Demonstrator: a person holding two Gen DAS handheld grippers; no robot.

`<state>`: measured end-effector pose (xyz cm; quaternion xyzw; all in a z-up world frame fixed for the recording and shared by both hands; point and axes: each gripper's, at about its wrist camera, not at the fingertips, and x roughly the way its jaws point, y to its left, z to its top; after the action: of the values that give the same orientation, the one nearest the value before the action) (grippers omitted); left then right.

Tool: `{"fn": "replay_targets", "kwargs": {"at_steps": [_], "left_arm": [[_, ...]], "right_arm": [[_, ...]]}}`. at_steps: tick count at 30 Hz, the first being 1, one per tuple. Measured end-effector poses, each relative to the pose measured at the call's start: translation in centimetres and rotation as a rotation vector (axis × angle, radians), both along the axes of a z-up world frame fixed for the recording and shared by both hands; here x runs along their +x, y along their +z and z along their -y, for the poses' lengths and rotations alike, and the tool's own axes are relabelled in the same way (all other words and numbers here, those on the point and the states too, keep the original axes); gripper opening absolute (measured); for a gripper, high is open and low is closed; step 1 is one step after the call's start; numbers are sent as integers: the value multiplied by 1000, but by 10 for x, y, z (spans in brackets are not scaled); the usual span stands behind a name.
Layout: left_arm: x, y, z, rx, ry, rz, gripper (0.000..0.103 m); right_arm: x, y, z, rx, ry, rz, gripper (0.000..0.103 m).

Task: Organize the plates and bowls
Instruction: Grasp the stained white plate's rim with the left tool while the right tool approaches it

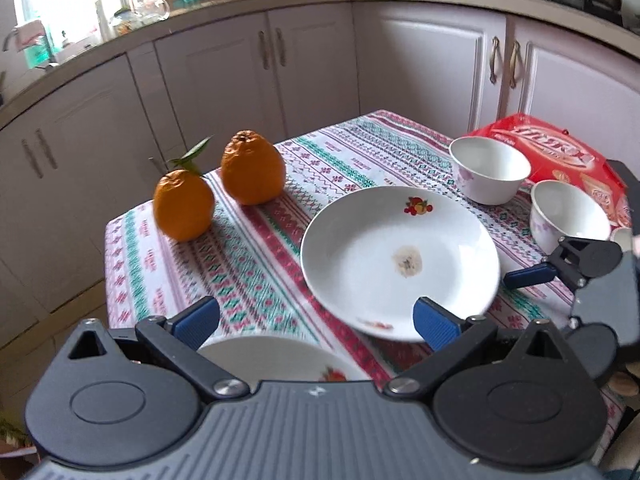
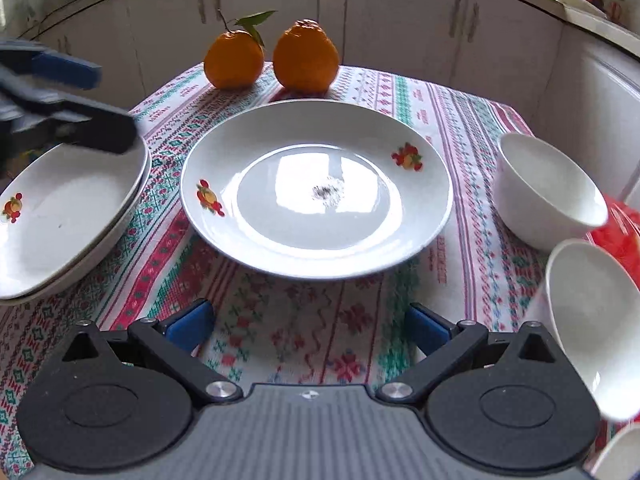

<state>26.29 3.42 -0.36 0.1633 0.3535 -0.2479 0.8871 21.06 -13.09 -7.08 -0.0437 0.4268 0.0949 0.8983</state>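
Observation:
A white plate (image 2: 316, 188) with fruit prints and a smudge at its centre lies mid-table, just ahead of my open, empty right gripper (image 2: 309, 326). In the left wrist view the same plate (image 1: 400, 256) is ahead and to the right of my left gripper (image 1: 316, 320), which is open and holds nothing. It hovers over a stack of two plates (image 2: 68, 220), and the stack's rim (image 1: 272, 356) shows beneath its fingers. Two white bowls (image 2: 548, 192) (image 2: 592, 320) stand to the right. Part of a third white dish (image 2: 620, 456) shows at the bottom right.
Two oranges (image 2: 234, 60) (image 2: 306, 56) sit at the far edge of the patterned tablecloth (image 2: 280, 340). A red snack package (image 1: 560, 152) lies behind the bowls. White kitchen cabinets (image 1: 312, 72) surround the small table closely.

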Motion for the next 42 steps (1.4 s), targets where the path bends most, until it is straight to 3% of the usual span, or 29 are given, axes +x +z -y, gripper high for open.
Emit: {"fn": "replay_targets", "kwargs": {"at_steps": [9, 18, 23, 30, 42], "left_arm": [[63, -15, 36, 38, -91, -100, 102], [111, -39, 68, 68, -190, -254, 101], [128, -45, 76, 82, -232, -313, 99], [145, -51, 84, 103, -281, -371, 84], [153, -56, 93, 135, -311, -406, 79]], "right_arm": [[7, -3, 3, 13, 0, 38, 103], [7, -6, 5, 20, 10, 68, 103], [8, -6, 5, 21, 14, 69, 103], [8, -6, 6, 25, 6, 85, 103], [8, -2, 9, 22, 8, 113, 100]]}}
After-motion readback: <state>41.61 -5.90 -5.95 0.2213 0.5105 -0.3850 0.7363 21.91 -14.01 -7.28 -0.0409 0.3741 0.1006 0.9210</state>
